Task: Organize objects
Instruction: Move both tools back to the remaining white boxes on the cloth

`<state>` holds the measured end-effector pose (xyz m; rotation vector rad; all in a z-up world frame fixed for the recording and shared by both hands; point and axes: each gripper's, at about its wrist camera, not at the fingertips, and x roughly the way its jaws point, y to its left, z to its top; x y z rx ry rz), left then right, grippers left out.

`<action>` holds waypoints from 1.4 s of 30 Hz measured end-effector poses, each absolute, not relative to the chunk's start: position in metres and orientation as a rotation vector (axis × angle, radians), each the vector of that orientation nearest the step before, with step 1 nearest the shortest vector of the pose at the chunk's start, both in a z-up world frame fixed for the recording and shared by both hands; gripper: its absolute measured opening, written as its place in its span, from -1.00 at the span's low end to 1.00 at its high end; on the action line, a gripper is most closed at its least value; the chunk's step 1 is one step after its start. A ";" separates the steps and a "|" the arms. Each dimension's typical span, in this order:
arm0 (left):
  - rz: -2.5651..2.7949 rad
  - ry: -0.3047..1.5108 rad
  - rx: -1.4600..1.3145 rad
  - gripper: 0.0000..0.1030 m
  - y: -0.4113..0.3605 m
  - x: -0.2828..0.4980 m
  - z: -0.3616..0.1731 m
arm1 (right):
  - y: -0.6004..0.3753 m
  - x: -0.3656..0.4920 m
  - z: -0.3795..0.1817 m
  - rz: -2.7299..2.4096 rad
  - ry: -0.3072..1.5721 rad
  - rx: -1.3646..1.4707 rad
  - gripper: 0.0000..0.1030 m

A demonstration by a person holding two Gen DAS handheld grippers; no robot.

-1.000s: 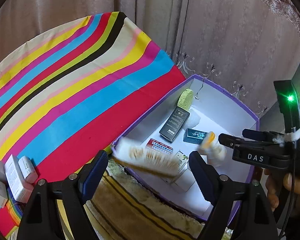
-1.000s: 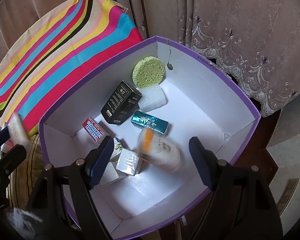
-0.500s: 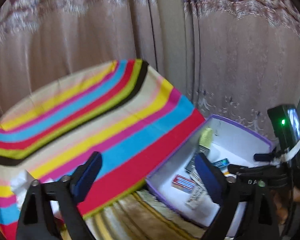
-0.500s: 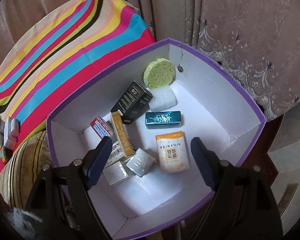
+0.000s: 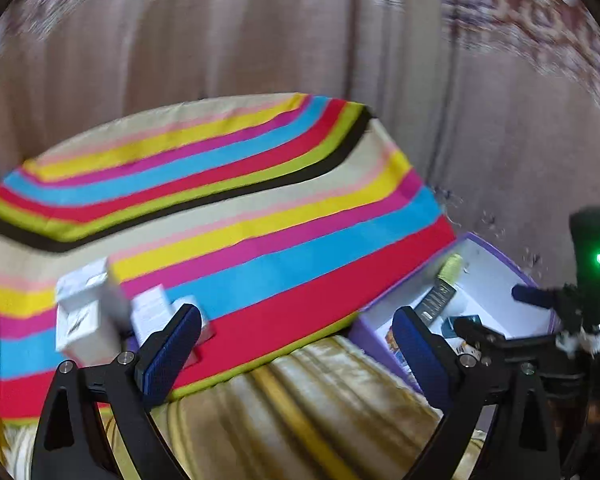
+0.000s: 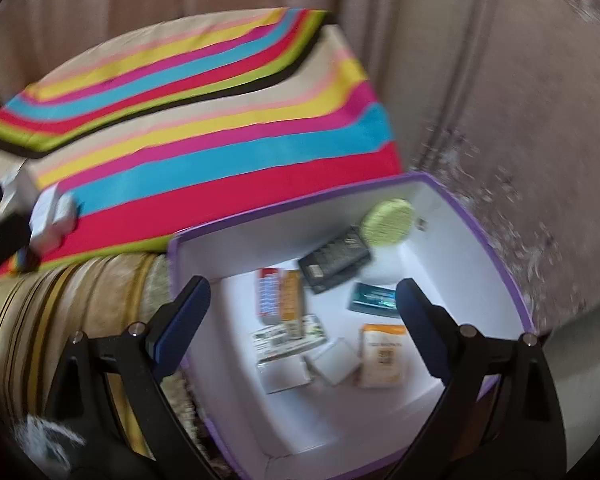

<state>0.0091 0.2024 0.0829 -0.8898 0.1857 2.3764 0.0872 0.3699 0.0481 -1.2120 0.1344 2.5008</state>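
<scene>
Both jaws of the left hand-held gripper (image 5: 296, 344) stand wide apart, nothing between them, above the striped cloth (image 5: 260, 240) near several white boxes (image 5: 88, 316). Jaws of the right hand-held gripper (image 6: 302, 320) have just been opening and are spread wide and empty over the purple-rimmed box (image 6: 496, 248). Inside it lie a green sponge (image 6: 386, 222), a black carton (image 6: 334, 260), a teal carton (image 6: 372, 299) and an orange-and-white packet (image 6: 382, 354).

My left gripper (image 5: 296, 344) stands wide, nothing between its jaws. My right gripper (image 6: 302, 318) has just been opening, jaws likewise empty.
</scene>
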 end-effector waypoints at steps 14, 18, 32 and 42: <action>2.571 -0.236 -1.074 0.63 0.094 -0.022 0.065 | 0.323 0.063 0.039 2.744 0.329 -1.325 0.84; 2.615 -0.271 -1.134 0.54 0.076 -0.035 0.058 | 0.317 0.060 0.042 2.756 0.338 -1.324 0.84; 2.632 -0.235 -1.274 0.50 0.066 -0.089 0.033 | 0.307 0.044 0.042 2.763 0.372 -1.373 0.84; 2.568 -0.262 -1.346 -0.05 0.067 -0.103 0.020 | 0.291 0.025 0.044 2.789 0.376 -1.383 0.84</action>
